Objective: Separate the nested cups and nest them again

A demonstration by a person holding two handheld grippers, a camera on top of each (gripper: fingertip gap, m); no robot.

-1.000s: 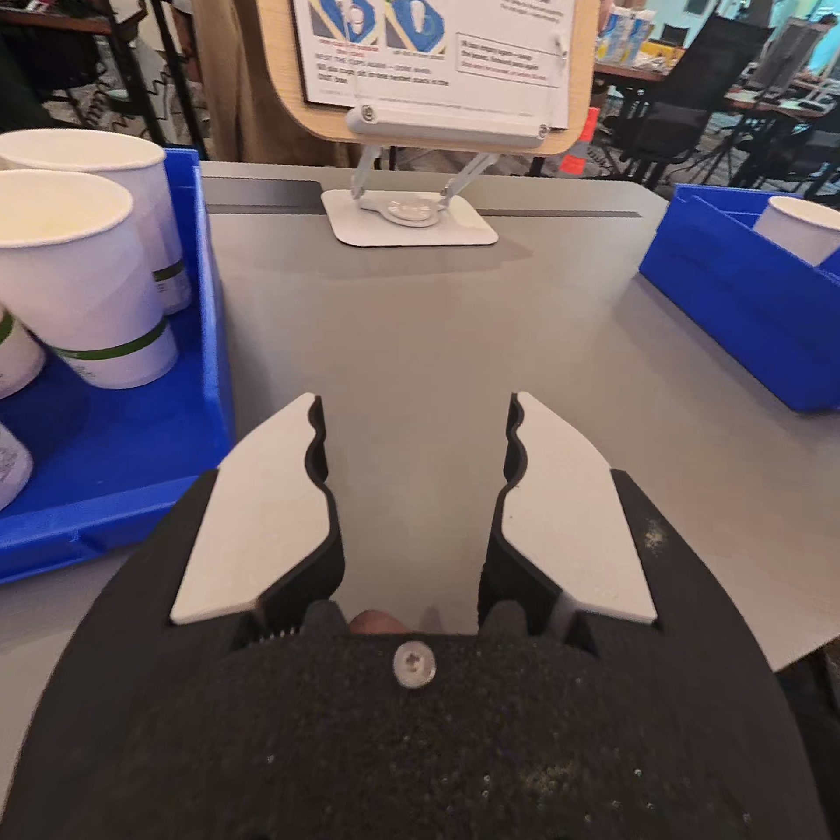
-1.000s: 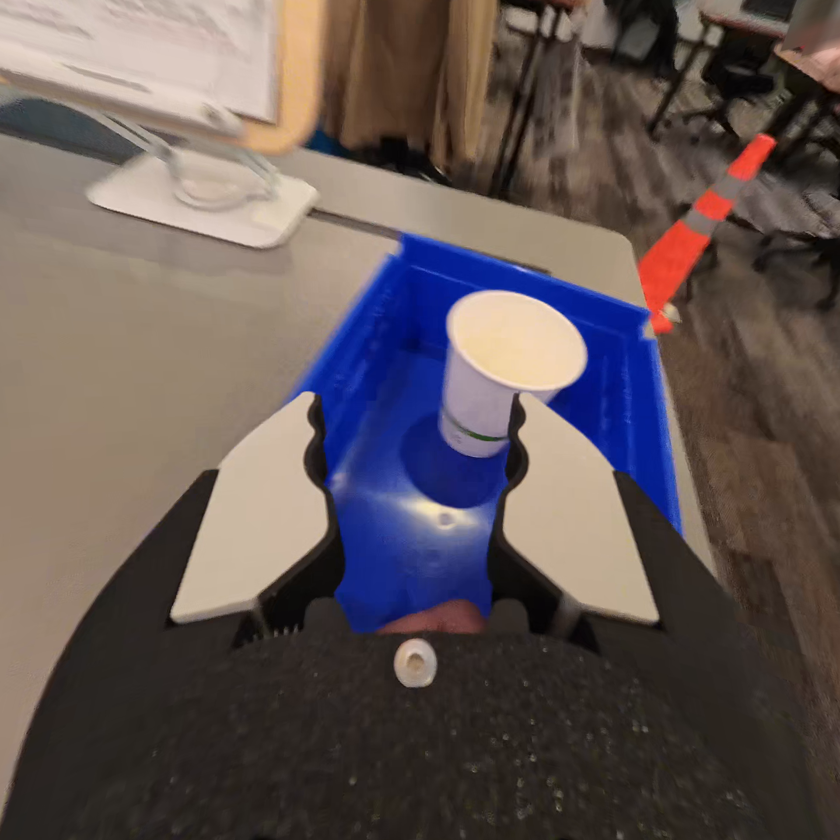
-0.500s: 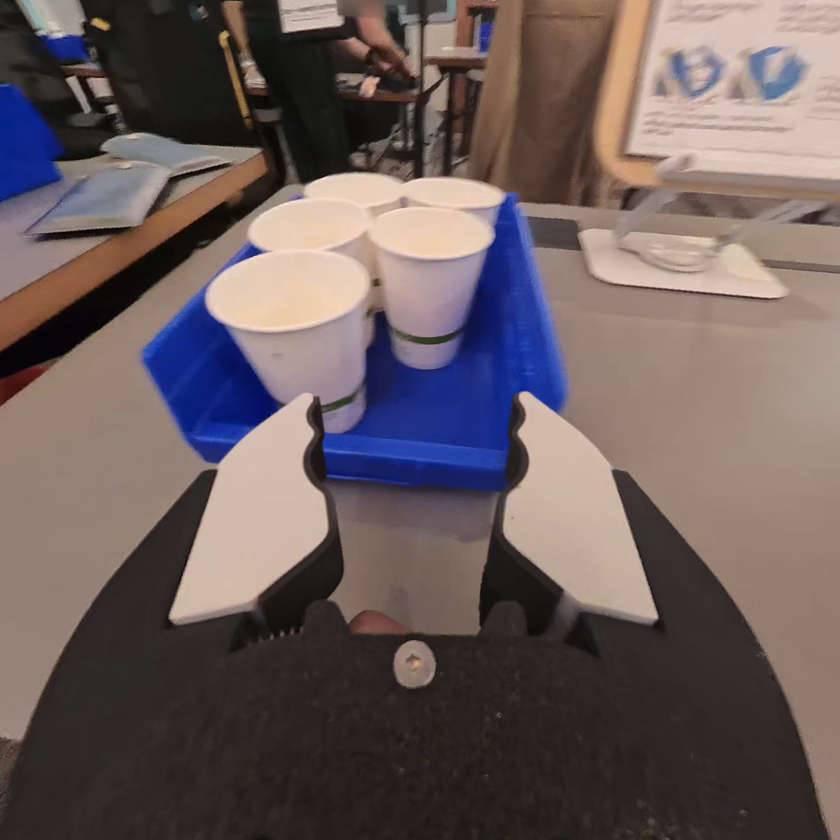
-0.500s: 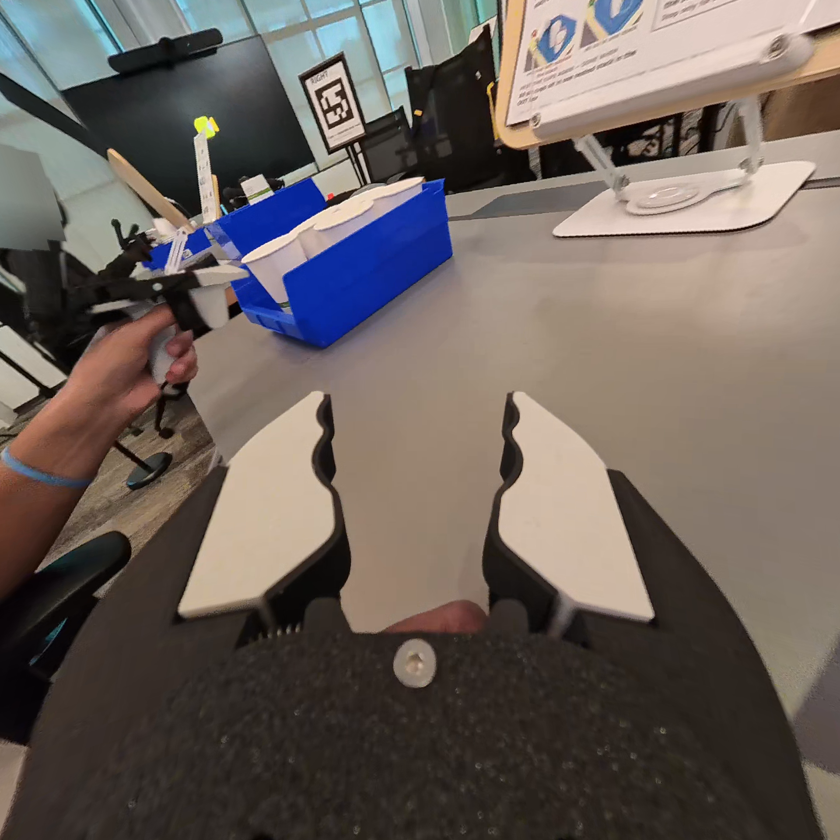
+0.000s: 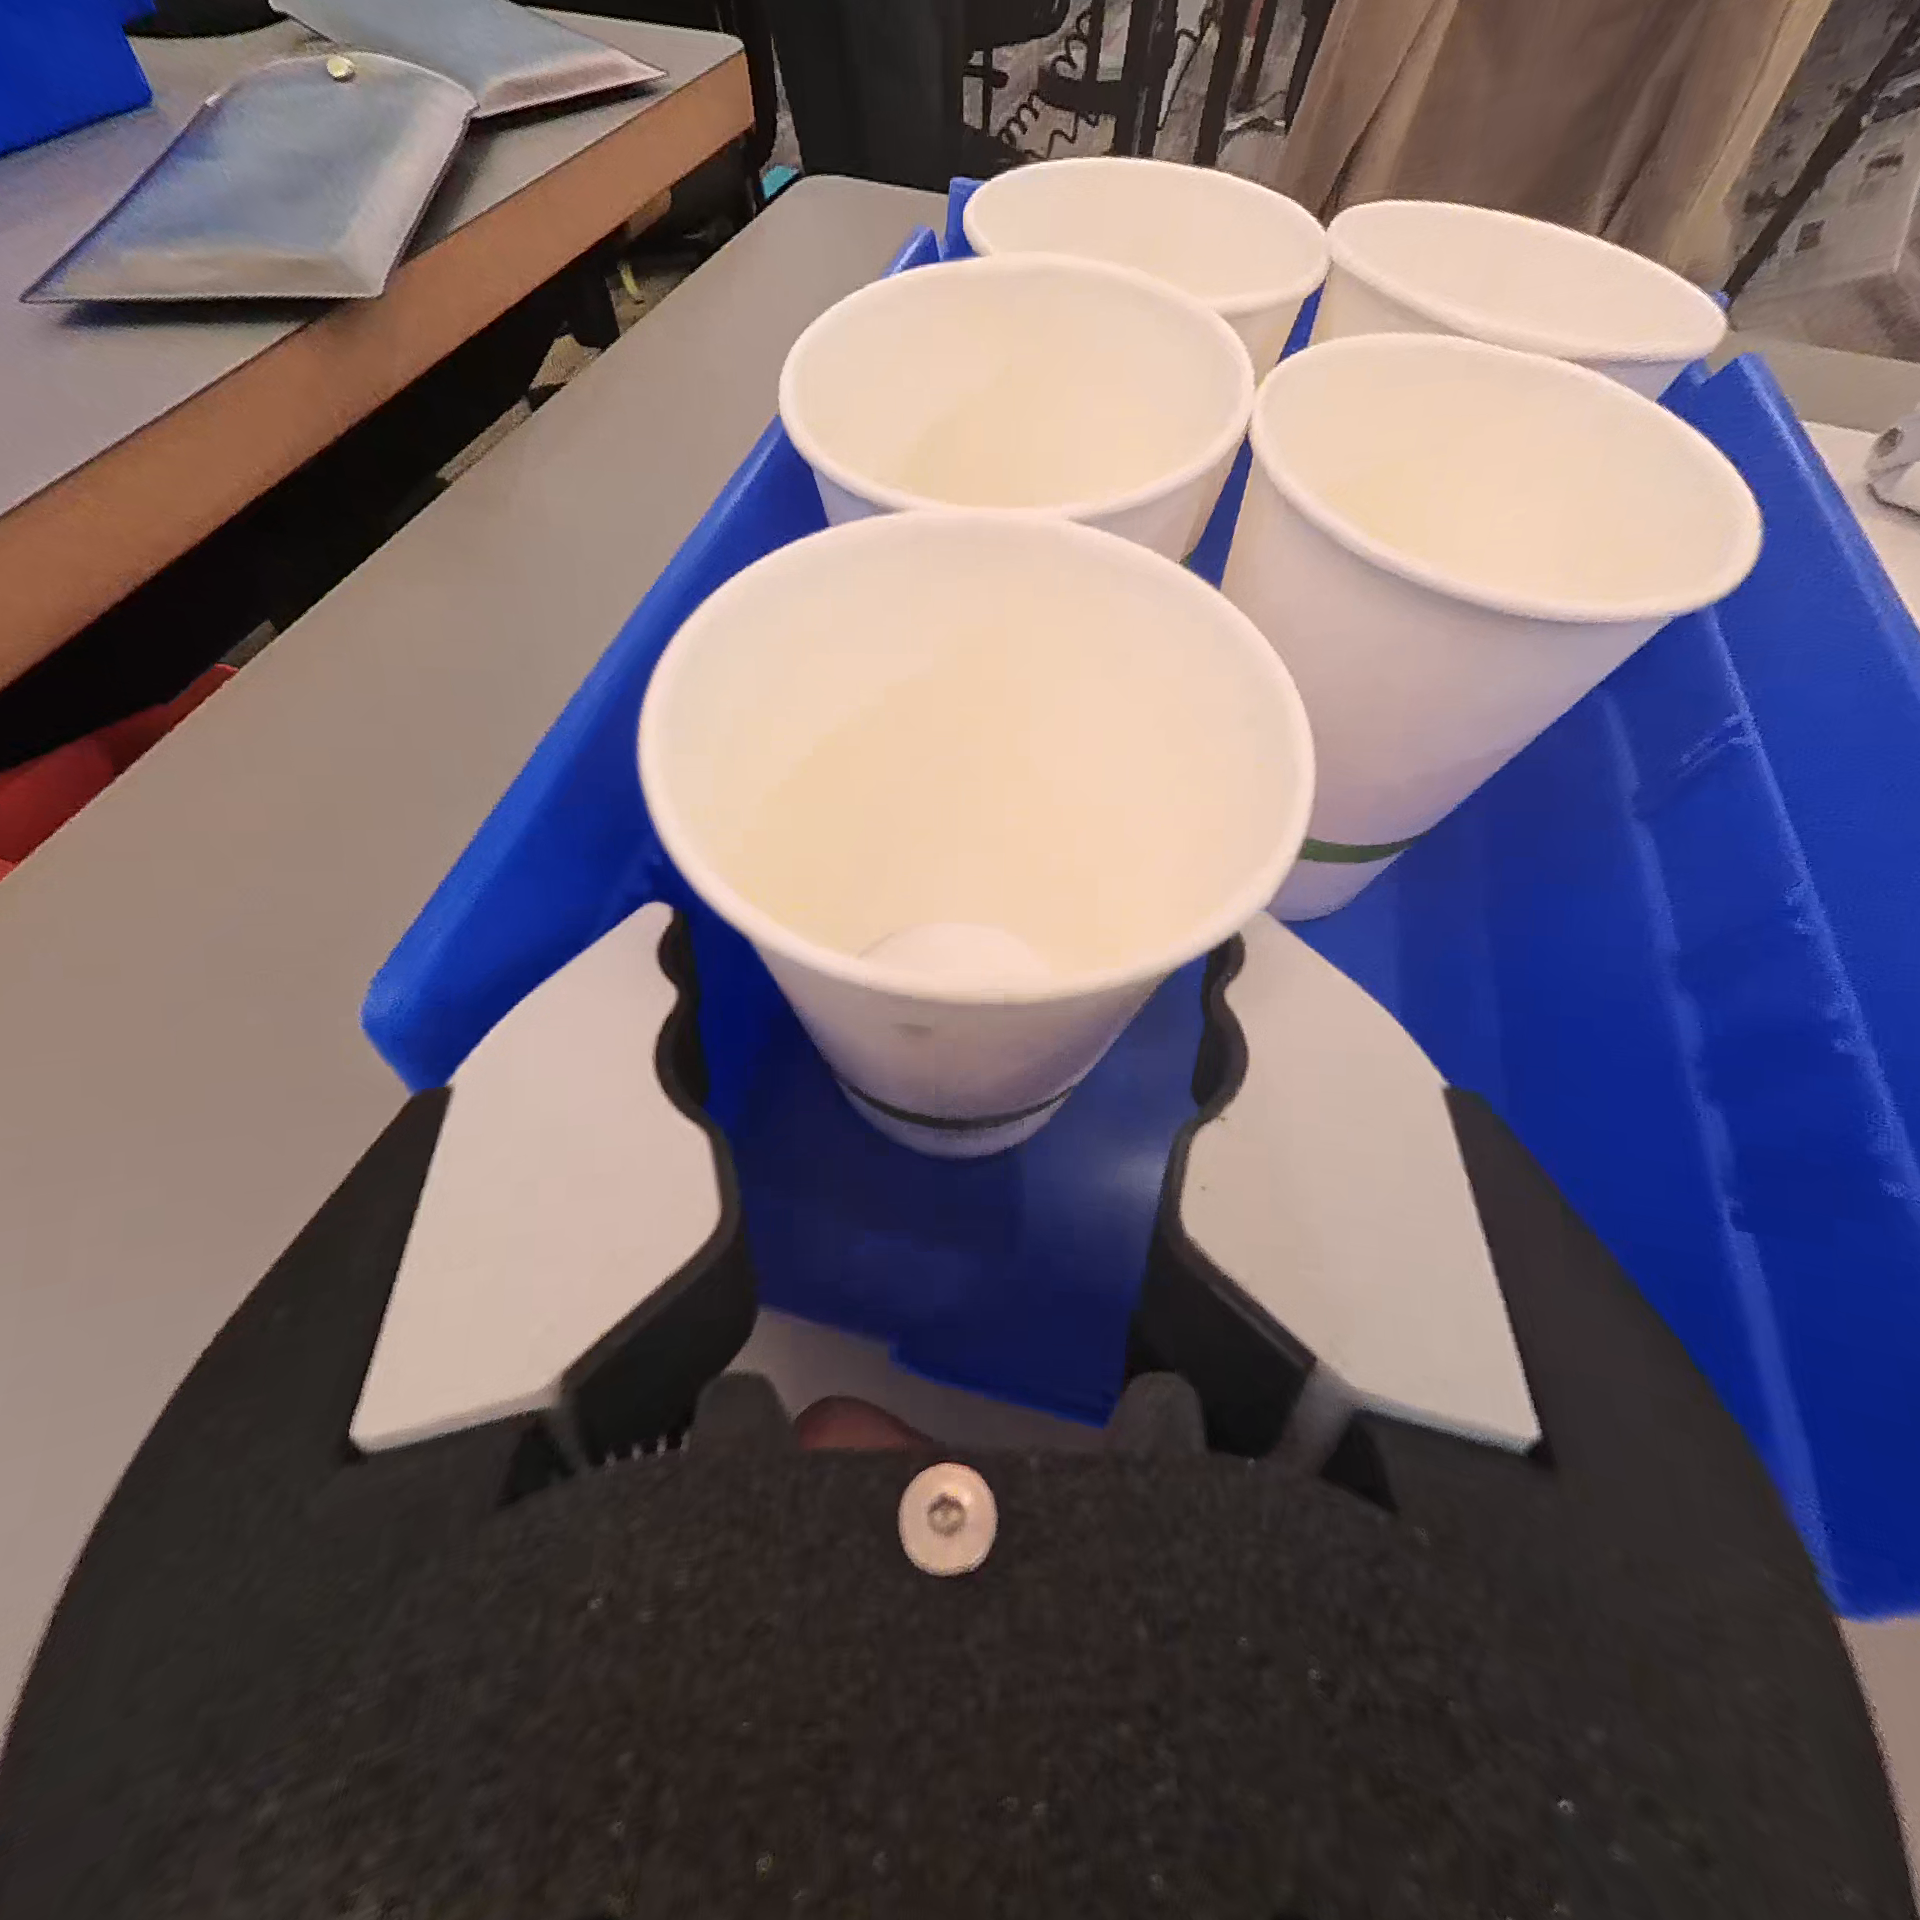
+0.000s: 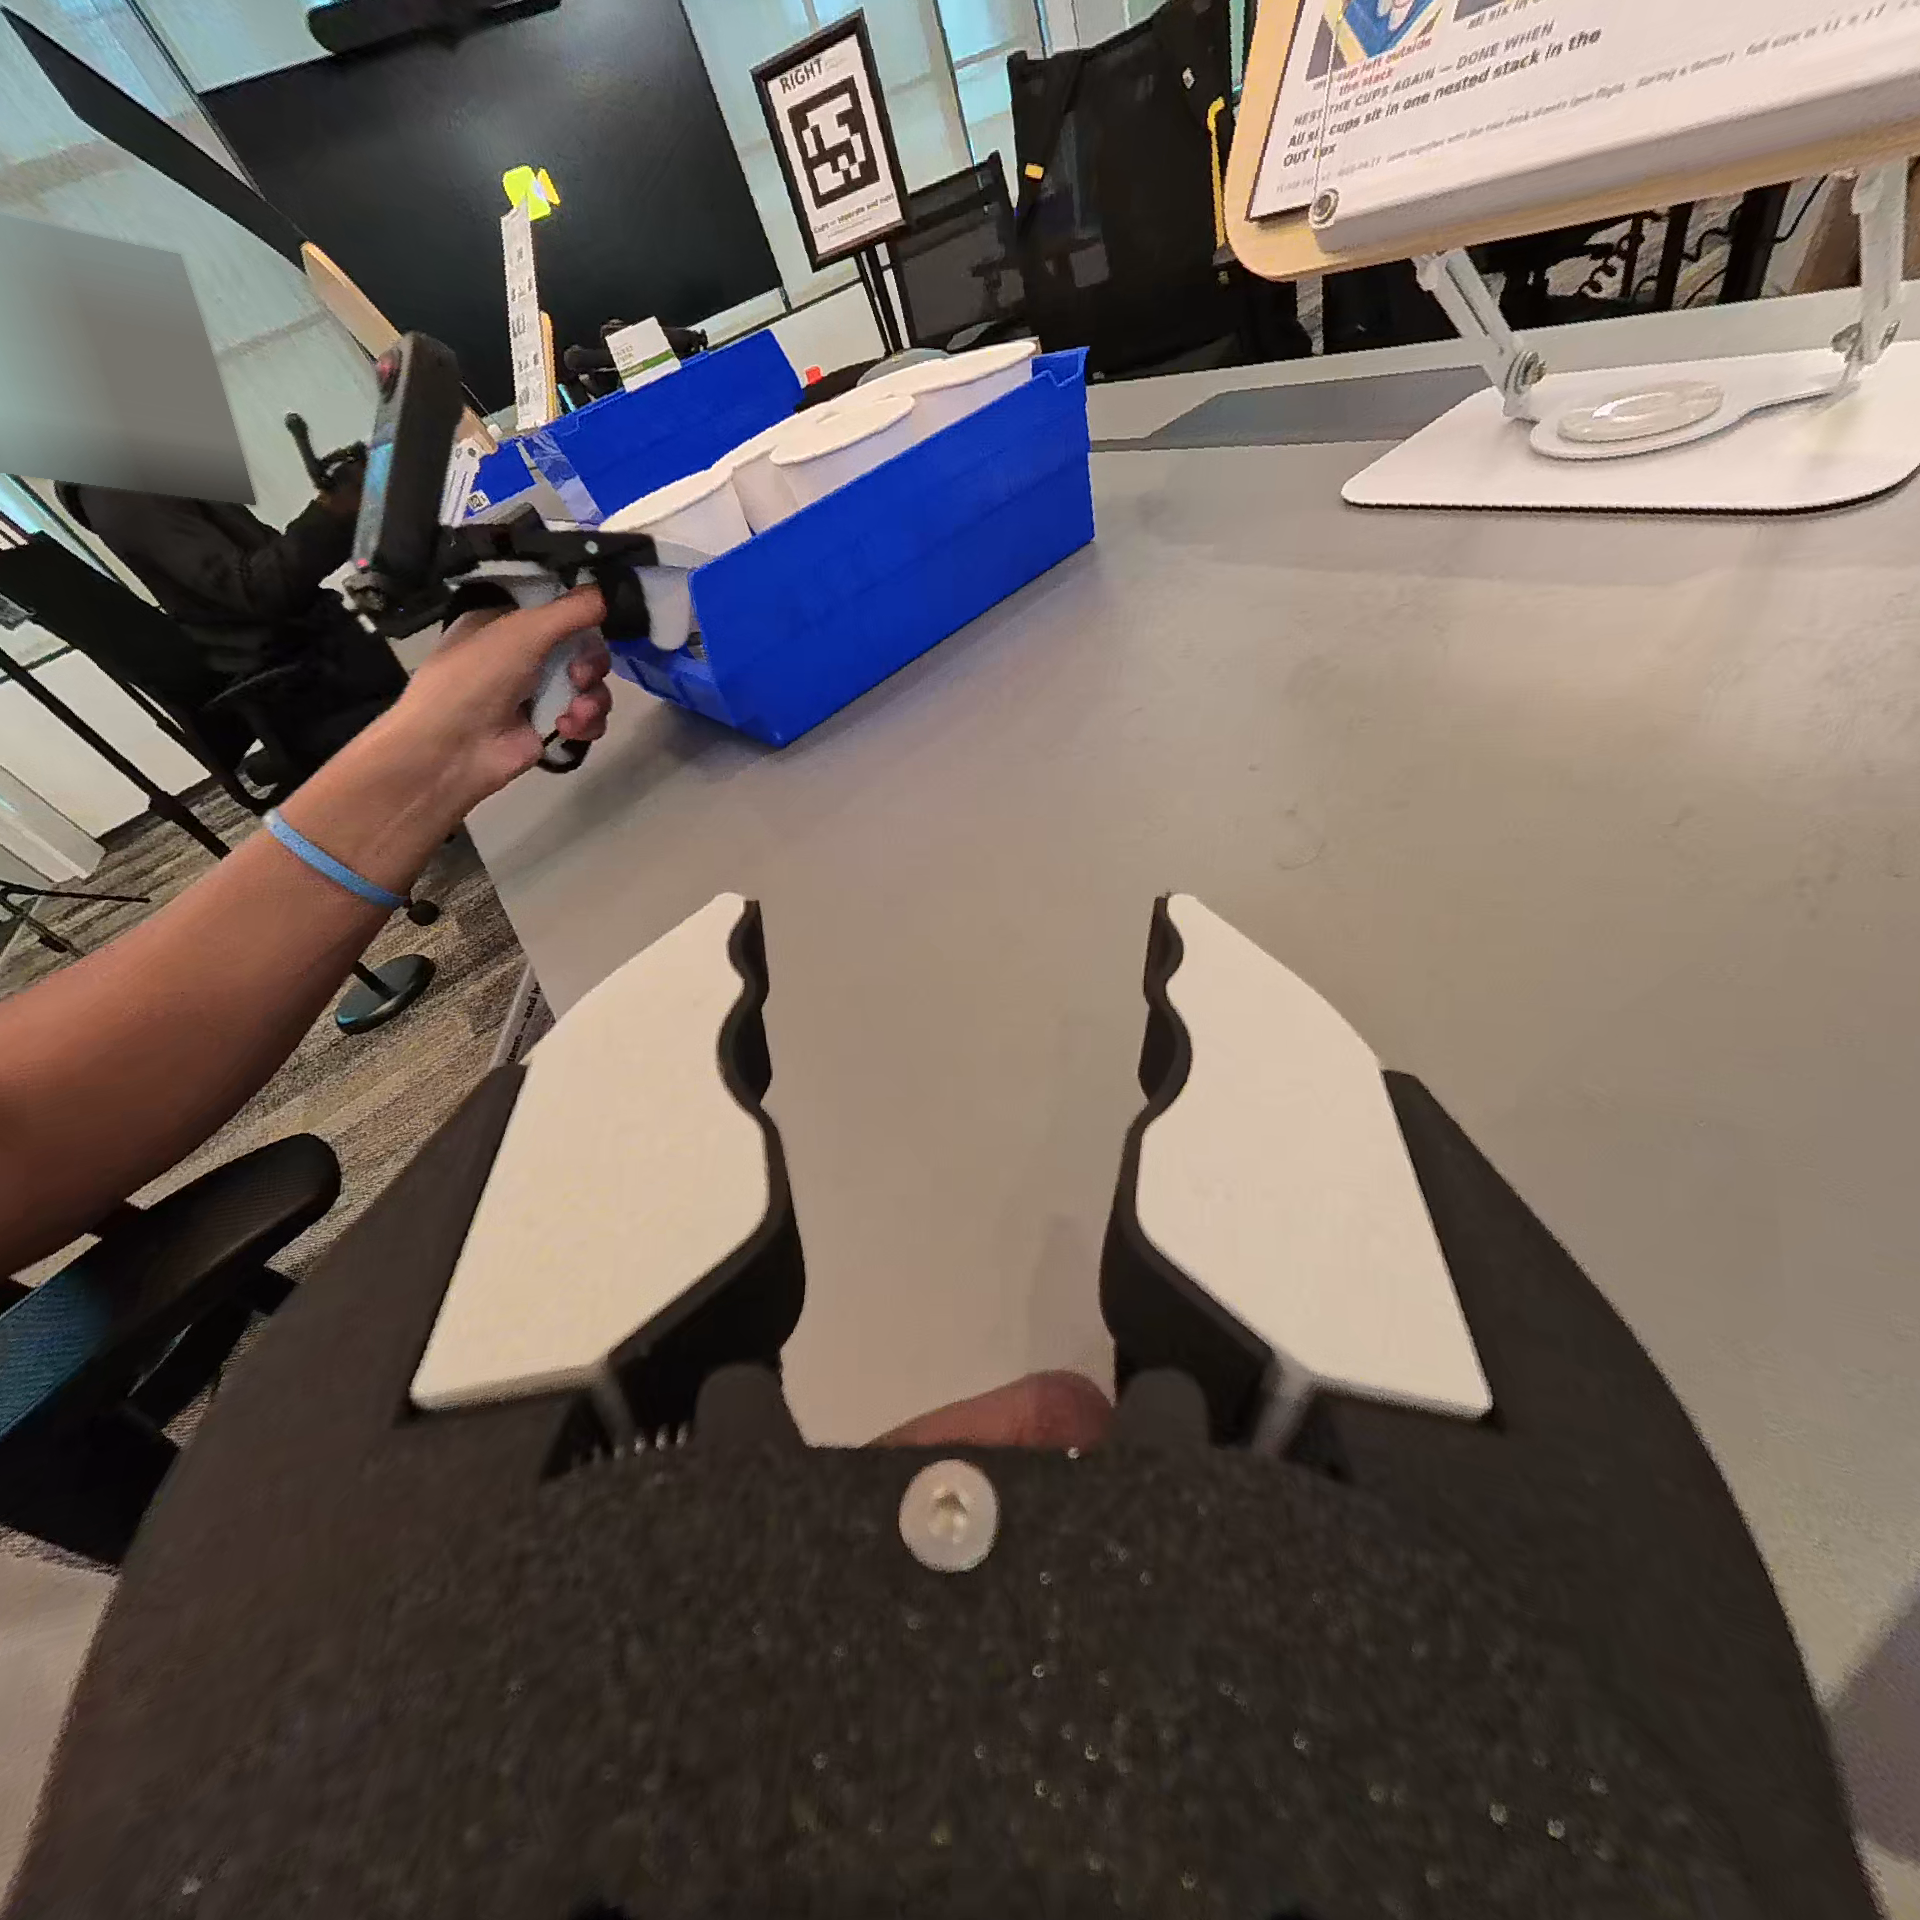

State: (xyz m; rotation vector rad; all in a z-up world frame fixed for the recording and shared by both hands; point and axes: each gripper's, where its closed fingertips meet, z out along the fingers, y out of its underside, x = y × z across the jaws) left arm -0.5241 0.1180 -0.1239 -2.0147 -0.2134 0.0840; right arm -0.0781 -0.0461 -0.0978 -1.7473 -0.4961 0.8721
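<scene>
Several white paper cups with a green band stand upright in a blue bin point(image 5: 1714, 1039). My left gripper point(image 5: 951, 951) is open, and the nearest cup point(image 5: 966, 790) sits between its fingertips with a gap on each side. A second cup point(image 5: 1475, 582) stands just right of it and others stand behind. In the right wrist view the same bin point(image 6: 883, 582) with its cups point(image 6: 831, 447) is far to the left, with the left gripper point(image 6: 665, 582) at its near end. My right gripper point(image 6: 951, 925) is open and empty above the bare grey table point(image 6: 1455, 831).
A white stand point(image 6: 1662, 436) holding an instruction board rests at the back right of the table. A person's hand and arm point(image 6: 312, 852) hold the left gripper beyond the table's left edge. Another table with grey pouches point(image 5: 301, 156) stands to the left.
My left gripper has moved forward over the bin's front wall until its open fingers flank the nearest cup. My right gripper swung left away from the other bin and now hovers over the table.
</scene>
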